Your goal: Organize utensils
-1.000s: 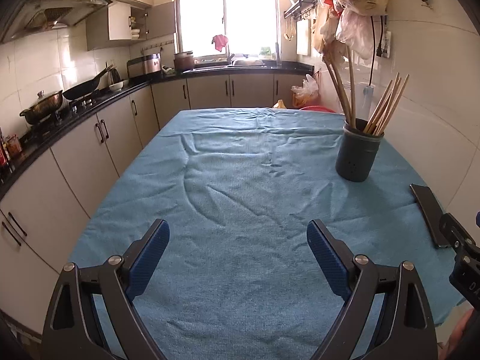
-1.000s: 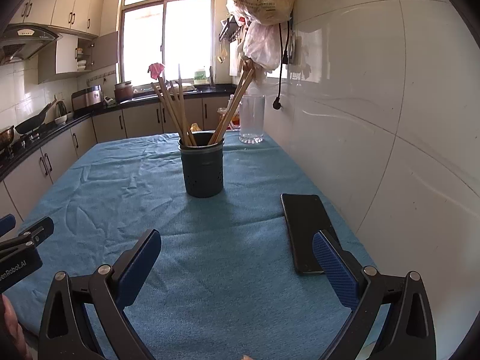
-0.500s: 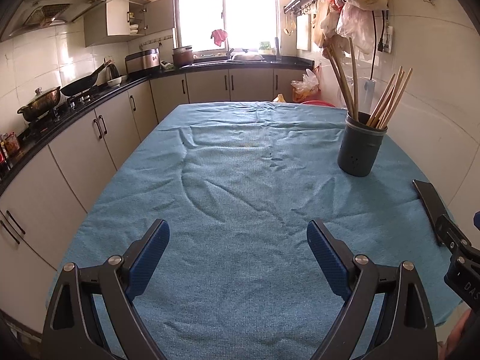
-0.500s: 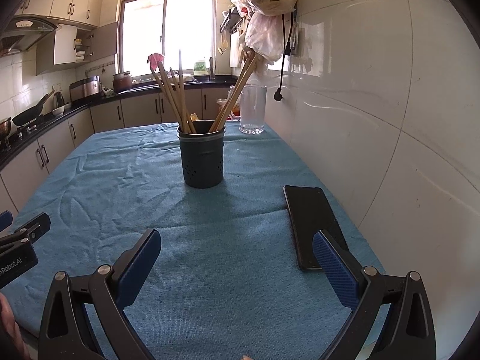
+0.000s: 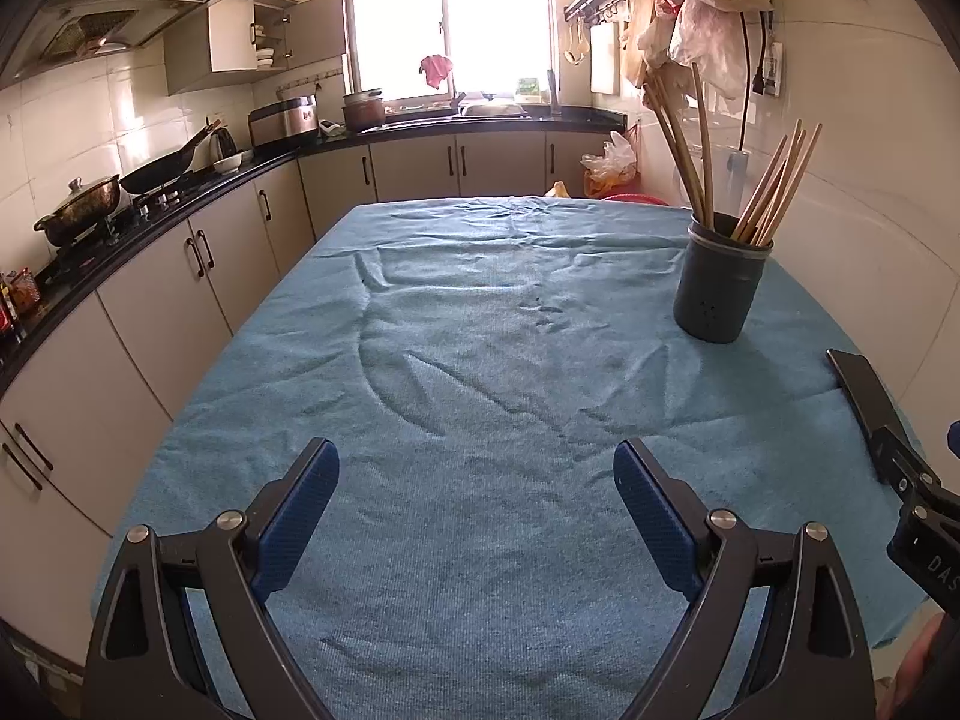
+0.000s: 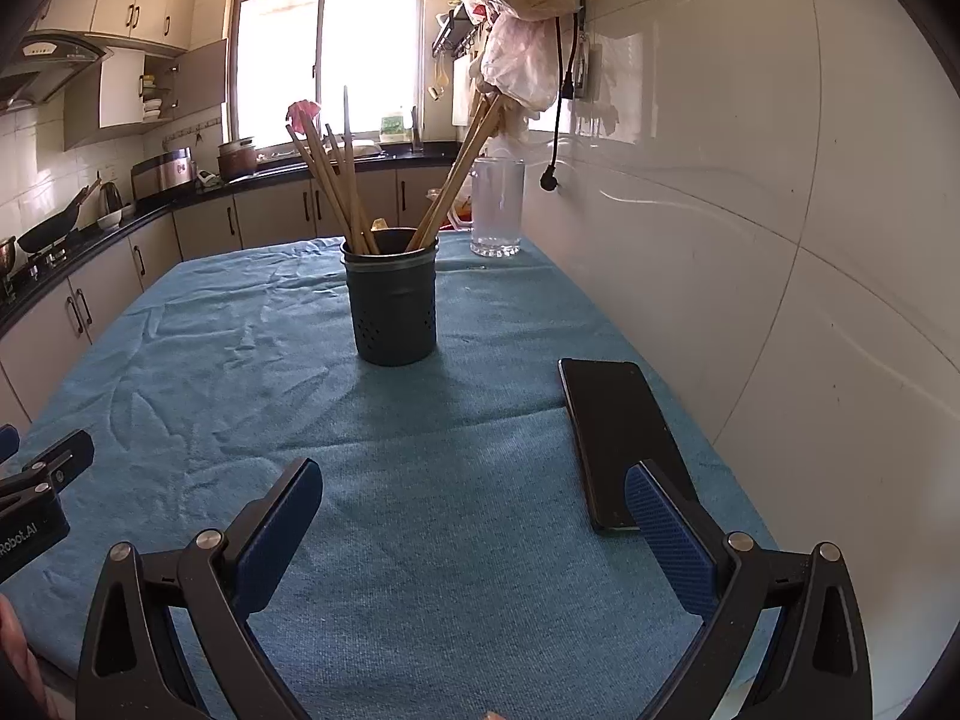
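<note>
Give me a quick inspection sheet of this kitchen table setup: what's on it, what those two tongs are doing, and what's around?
Surface: table under a wrinkled blue cloth.
Job's things: dark utensil holder standing upright, wooden chopsticks leaning out of it.
Clutter: black phone lying flat near the wall; clear glass jar behind the holder.
Tongs: left tongs and right tongs both open, holding nothing.
Cables: black cord hanging on the tiled wall.
Surroundings: counter with wok, window, plastic bags hung above.
</note>
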A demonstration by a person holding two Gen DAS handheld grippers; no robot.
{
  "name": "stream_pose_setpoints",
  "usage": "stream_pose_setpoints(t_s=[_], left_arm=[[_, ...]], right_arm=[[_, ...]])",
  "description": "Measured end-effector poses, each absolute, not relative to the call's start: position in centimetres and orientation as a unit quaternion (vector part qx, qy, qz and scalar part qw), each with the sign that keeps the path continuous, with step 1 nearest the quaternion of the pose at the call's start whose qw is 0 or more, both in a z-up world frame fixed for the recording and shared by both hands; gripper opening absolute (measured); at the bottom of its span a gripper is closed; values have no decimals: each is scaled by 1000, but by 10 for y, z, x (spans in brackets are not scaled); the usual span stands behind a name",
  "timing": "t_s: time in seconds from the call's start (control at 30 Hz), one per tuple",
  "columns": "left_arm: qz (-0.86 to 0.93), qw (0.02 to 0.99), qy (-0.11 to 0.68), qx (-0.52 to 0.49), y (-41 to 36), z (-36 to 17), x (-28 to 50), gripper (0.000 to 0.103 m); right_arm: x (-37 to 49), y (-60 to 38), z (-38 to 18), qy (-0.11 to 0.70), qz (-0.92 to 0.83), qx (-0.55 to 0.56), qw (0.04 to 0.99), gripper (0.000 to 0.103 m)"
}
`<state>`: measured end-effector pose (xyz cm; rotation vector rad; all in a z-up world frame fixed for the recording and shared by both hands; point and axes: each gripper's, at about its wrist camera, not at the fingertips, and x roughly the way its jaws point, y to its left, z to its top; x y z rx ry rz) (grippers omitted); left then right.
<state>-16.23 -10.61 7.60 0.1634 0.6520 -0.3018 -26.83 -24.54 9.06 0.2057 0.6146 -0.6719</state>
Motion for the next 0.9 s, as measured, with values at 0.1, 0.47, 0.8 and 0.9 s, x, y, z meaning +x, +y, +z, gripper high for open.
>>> stream_pose_setpoints(t_s=[0.1, 0.47, 0.8, 0.9], left_arm=[[-148, 932, 321, 82, -106, 74, -163, 92], [-150, 929, 327, 87, -108, 69, -164, 92], [-150, 929, 327, 87, -107, 69, -164, 92], [-150, 929, 327, 87, -108, 69, -164, 92]], right_arm=[[-268, -246, 89, 299, -323, 100, 892, 103], [-268, -247, 85, 307, -323, 102, 889, 103], [-267, -247, 82, 313, -322, 102, 888, 103], [-267, -247, 81, 314, -322, 101, 887, 103]])
